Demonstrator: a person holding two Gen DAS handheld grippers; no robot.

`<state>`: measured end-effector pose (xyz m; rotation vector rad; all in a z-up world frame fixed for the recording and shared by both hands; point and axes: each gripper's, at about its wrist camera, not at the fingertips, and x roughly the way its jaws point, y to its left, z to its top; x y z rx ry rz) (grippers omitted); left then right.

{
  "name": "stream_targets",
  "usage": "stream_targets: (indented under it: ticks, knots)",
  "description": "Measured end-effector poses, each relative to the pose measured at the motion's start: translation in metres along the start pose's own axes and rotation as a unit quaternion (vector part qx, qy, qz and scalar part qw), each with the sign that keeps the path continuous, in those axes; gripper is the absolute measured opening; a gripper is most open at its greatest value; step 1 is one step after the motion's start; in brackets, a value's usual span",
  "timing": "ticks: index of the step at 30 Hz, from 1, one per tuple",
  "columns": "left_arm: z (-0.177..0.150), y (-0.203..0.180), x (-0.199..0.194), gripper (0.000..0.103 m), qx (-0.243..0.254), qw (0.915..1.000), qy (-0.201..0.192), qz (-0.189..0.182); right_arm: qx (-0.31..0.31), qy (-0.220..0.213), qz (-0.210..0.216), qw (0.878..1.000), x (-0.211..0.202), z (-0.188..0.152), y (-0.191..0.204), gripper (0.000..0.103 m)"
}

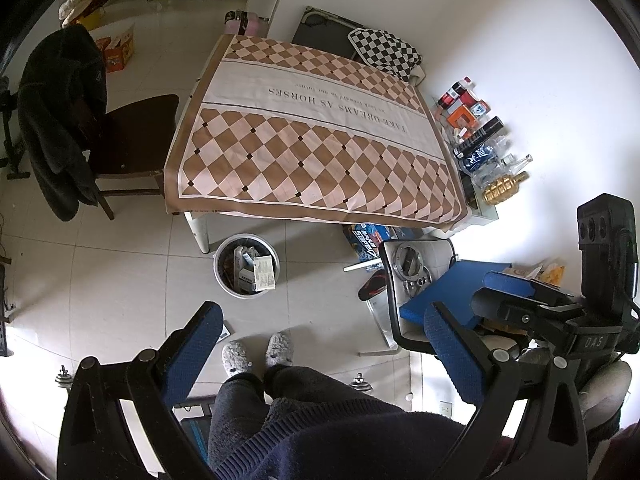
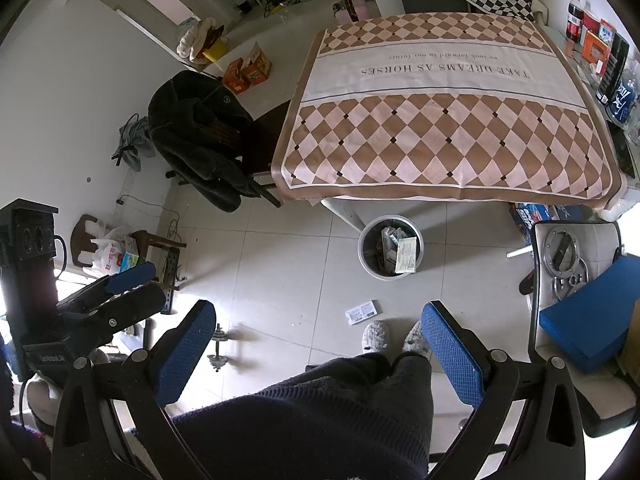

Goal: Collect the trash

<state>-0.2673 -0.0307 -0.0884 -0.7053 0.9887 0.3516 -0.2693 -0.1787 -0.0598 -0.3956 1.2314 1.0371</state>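
A grey trash bin [image 1: 224, 276] stands on the tiled floor by the table's near edge, holding several cartons and papers; it also shows in the right wrist view [image 2: 366, 258]. A small white packet [image 2: 362, 312] lies flat on the floor between the bin and the person's slippers; in the left wrist view only its corner [image 1: 225, 330] shows beside my finger. My left gripper [image 1: 320, 320] is open and empty, high above the floor. My right gripper [image 2: 318, 320] is open and empty, also held high, and appears in the left wrist view [image 1: 520, 292].
A table [image 1: 312, 136] with a checkered cloth fills the middle. A chair with a dark coat [image 1: 60, 120] stands left. Bottles and boxes [image 1: 476, 132] line the wall at right. A chair [image 1: 420, 280] with metal rings and a blue board [image 1: 448, 292] stands right. A dumbbell [image 2: 218, 346] lies on the floor.
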Motion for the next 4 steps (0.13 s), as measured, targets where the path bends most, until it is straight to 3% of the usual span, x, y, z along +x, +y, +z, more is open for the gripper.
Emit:
stream_targets:
  ticks: [4]
  knots:
    - [-0.0029, -0.009, -0.0023, 0.103, -0.002, 1.0, -0.004, 0.0, -0.004, 0.003, 0.002, 1.0, -0.0004, -0.0016, -0.0012, 0.103]
